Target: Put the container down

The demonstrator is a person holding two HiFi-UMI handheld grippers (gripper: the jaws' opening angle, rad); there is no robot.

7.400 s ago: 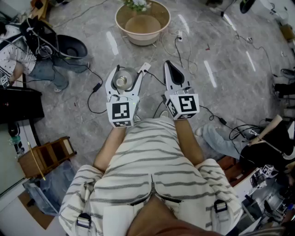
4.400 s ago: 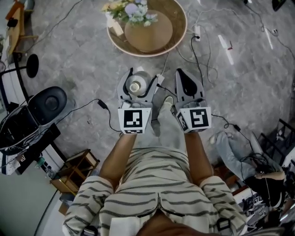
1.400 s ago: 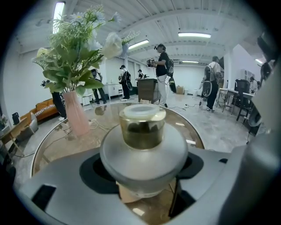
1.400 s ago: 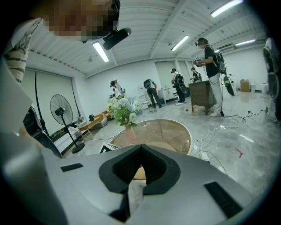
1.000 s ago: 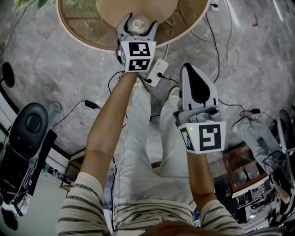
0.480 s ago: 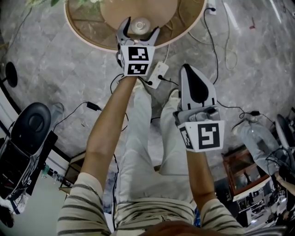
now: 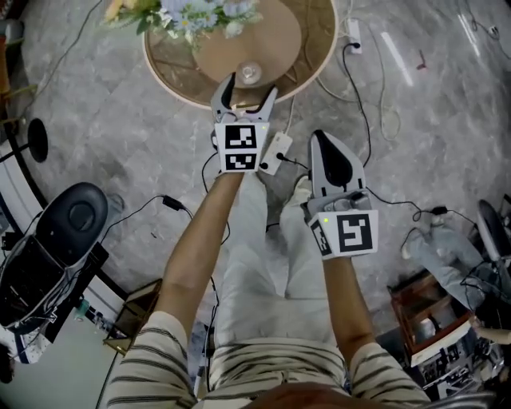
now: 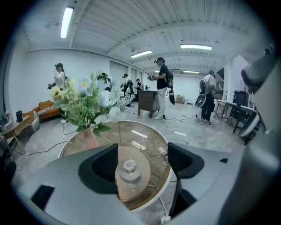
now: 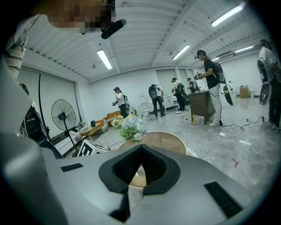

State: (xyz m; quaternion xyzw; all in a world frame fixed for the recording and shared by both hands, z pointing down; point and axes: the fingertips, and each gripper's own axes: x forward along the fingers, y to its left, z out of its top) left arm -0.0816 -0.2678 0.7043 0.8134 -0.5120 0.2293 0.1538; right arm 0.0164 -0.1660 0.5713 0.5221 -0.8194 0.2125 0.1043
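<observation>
Here the left gripper (image 7: 251,88) reaches out toward 12 o'clock over the near edge of a round glass-topped table (image 7: 164,76). Its jaws stand wide apart and are closing a little. The container (image 7: 250,74), a small clear jar with a pale cap, stands upright on a tan round mat (image 7: 275,40) on the table. Seen along the jaws it sits in the gap between them, nearer the left one, with neither pad pressing on it; from the head view it is right at the jaw tips. A bunch of pale blue and yellow flowers (image 7: 180,12) stands on the table at 11 o'clock from the container.

The right gripper (image 7: 322,140) hangs lower, at 4 o'clock from the left one, over the grey floor. Its black pads meet at the tip with nothing between them.

Each gripper's cube bears a black-and-white square code pattern rather than readable words. A white power strip (image 7: 277,152) lies on the floor between the grippers.
</observation>
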